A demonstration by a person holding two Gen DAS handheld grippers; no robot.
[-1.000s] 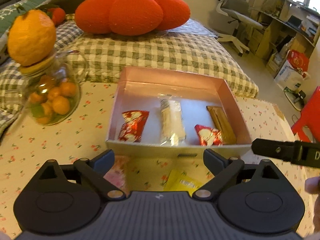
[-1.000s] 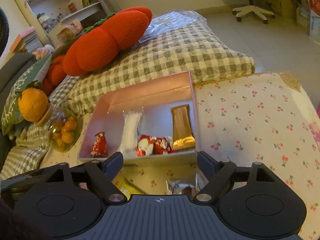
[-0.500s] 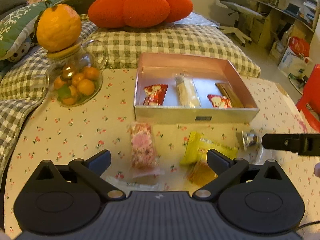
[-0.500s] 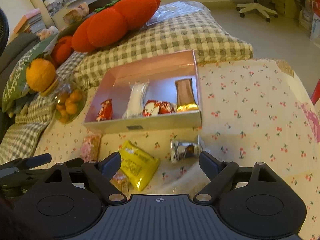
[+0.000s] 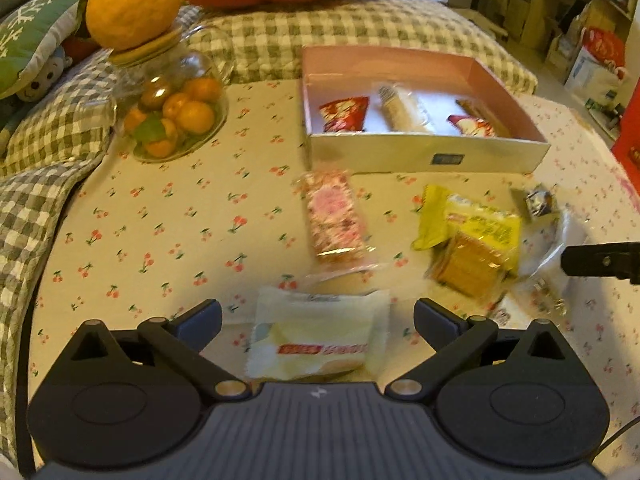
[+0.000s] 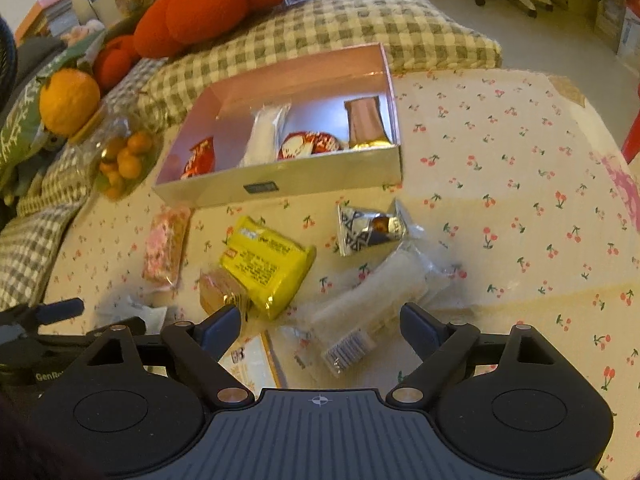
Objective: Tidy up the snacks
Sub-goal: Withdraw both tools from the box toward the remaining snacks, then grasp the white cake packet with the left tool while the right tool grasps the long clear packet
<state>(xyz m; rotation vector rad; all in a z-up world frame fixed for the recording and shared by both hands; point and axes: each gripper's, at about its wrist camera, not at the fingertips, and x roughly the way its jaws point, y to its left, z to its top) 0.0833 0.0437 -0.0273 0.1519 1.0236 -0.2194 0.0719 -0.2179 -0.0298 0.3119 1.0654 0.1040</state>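
My left gripper point(image 5: 318, 318) is wide open above a pale yellow packet point(image 5: 316, 340), not touching it. My right gripper point(image 6: 320, 320) is also open, over a clear long wrapper point(image 6: 372, 300). Beyond, the pink box point(image 6: 280, 188) already has four snacks inside.
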